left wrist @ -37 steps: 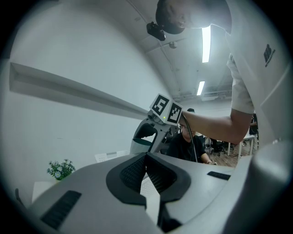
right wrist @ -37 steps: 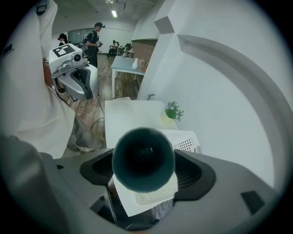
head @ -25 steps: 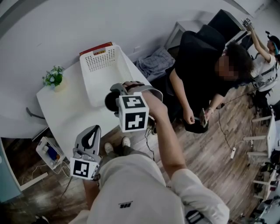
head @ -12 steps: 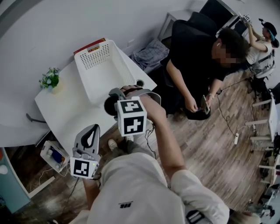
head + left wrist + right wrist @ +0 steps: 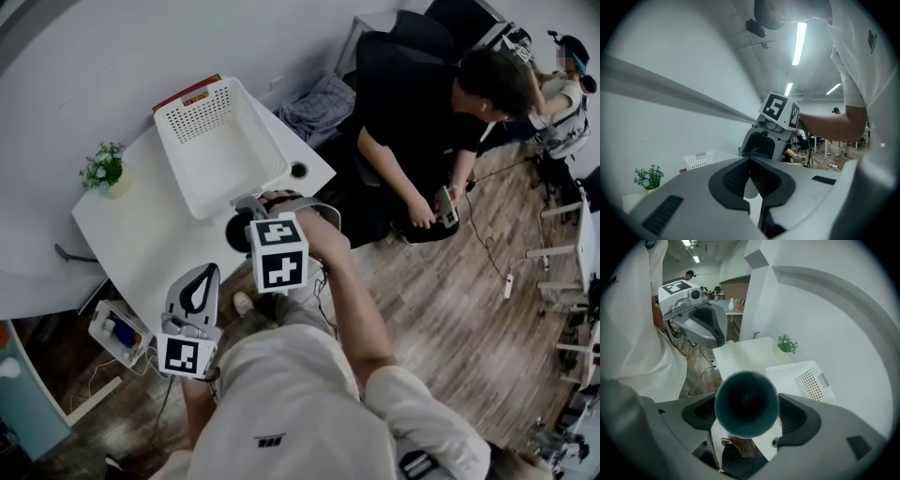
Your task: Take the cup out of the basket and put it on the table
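The right gripper (image 5: 747,417) is clamping the dark cup (image 5: 746,401) over the table (image 5: 141,234) edge — near the white basket (image 5: 200,117). The left gripper (image 5: 750,164) is sitting with jaws together, empty.

A white short-sleeved shirt (image 5: 300,403) with a small dark logo (image 5: 270,438) is worn. The left gripper (image 5: 750,163) and right gripper (image 5: 746,405) are shelled in grey, lined with dark ribbed pads (image 5: 735,176) and topped by white cubes (image 5: 278,255) printed with black square markers.
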Demonstrator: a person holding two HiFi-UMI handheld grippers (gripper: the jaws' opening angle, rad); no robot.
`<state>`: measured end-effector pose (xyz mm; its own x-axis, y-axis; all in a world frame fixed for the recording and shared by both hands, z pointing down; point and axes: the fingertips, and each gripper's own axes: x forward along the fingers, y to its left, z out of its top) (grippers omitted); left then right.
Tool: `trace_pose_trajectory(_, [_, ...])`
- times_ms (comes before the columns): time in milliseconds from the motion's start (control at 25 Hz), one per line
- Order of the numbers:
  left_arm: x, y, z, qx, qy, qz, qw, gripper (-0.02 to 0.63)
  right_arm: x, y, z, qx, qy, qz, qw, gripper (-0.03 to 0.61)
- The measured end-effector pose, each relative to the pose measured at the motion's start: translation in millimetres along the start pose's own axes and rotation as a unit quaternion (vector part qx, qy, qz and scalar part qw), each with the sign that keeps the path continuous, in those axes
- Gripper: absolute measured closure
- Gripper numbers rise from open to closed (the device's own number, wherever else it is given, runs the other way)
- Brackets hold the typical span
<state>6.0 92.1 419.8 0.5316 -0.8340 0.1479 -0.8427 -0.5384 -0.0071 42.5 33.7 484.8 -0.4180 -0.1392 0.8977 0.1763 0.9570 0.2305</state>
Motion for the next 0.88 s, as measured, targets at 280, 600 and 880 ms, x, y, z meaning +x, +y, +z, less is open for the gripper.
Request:
trace_pose_trajectory(280, [5, 4, -15, -0.006, 0.002, -0.004, 1.0000, 0.604, 22, 7, 0, 0.012, -0.007, 0.011, 1.000, 0.186])
trace_pose_trajectory(600, [9, 22, -32, -0.022, 0.008, -0.002, 0.9997, 0.604, 53, 12, 1, 0.039, -0.013, 0.023, 0.999, 0.186])
trace_pose_trajectory(880, [10, 29, -41, -0.025, 0.017, -0.008, 0.9995, 0.604, 79, 21, -4, 0.065, -0.011, 0.035, 0.997, 0.186])
